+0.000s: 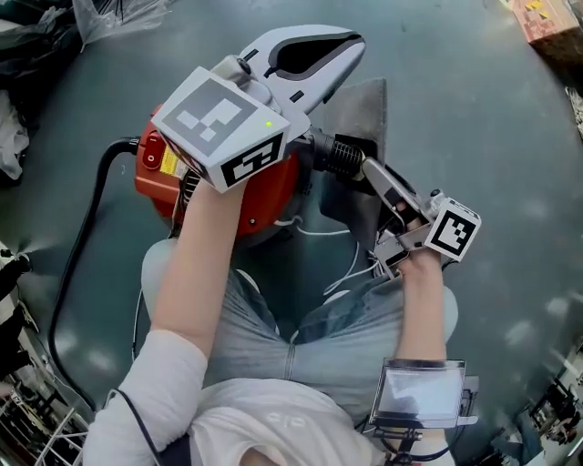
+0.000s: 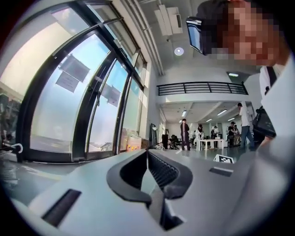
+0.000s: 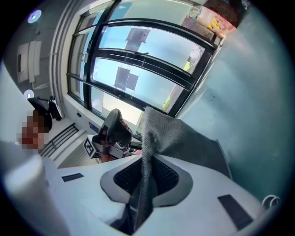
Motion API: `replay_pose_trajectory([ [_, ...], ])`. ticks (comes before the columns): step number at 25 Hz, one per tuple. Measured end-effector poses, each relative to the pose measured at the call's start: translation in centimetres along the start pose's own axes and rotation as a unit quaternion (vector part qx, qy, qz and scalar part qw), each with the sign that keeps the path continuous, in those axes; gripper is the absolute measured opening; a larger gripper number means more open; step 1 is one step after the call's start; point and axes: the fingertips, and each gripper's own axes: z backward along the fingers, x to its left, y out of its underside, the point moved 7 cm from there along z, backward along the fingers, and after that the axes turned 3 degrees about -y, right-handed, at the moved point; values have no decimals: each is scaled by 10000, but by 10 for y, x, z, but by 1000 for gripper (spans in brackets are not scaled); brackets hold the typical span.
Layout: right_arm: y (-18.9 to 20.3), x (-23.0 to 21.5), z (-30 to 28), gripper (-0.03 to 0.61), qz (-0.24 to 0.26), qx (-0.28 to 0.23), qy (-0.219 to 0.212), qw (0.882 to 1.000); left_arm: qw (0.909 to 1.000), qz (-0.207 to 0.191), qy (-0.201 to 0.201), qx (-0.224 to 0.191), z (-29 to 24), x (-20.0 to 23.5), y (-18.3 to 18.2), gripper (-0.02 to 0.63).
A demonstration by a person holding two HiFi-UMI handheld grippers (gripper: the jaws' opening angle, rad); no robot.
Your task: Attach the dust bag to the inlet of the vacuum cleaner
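Note:
The red vacuum cleaner (image 1: pixel 264 196) stands on the floor between the seated person's knees. Its black ribbed inlet (image 1: pixel 340 157) sticks out to the right. The grey cloth dust bag (image 1: pixel 364 114) lies behind and below that inlet. My right gripper (image 1: pixel 373 173) is shut on a fold of the dust bag (image 3: pixel 184 138) right beside the inlet; the cloth runs up between its pads (image 3: pixel 163 177). My left gripper (image 1: pixel 346 47) hovers over the vacuum cleaner, pointing away. Its jaws meet with nothing between them (image 2: pixel 148 156).
A black hose (image 1: pixel 86 237) curves from the vacuum cleaner's left side toward the person. A white cord (image 1: pixel 351 264) lies across the person's lap. Plastic bags (image 1: pixel 118 14) lie top left, a cardboard box (image 1: pixel 551 23) top right, a wire rack (image 1: pixel 36 428) bottom left.

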Motion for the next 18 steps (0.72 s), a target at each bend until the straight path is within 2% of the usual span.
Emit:
replay_pose_trajectory([
  [4, -5, -3, -5, 48, -514, 99, -362, 9980, 9998, 24, -57, 170, -5, 5, -1, 18],
  [8, -2, -2, -11, 48, -83, 162, 69, 9998, 9996, 19, -56, 277, -6, 8, 8, 17],
  [9, 0, -6, -9, 48, -199, 72, 103, 9997, 9996, 14, -54, 293, -6, 7, 11, 17],
  [12, 3, -17, -2, 48, -986, -406, 112, 9942, 9996, 13, -52, 284, -5, 6, 14, 17],
  [13, 4, -16, -2, 48, -1080, -496, 170, 9928, 9996, 13, -49, 283, -4, 6, 15, 17],
  [18, 13, 1, -5, 48, -884, -610, 638, 9922, 9993, 30, -104, 350, -3, 6, 17, 17],
])
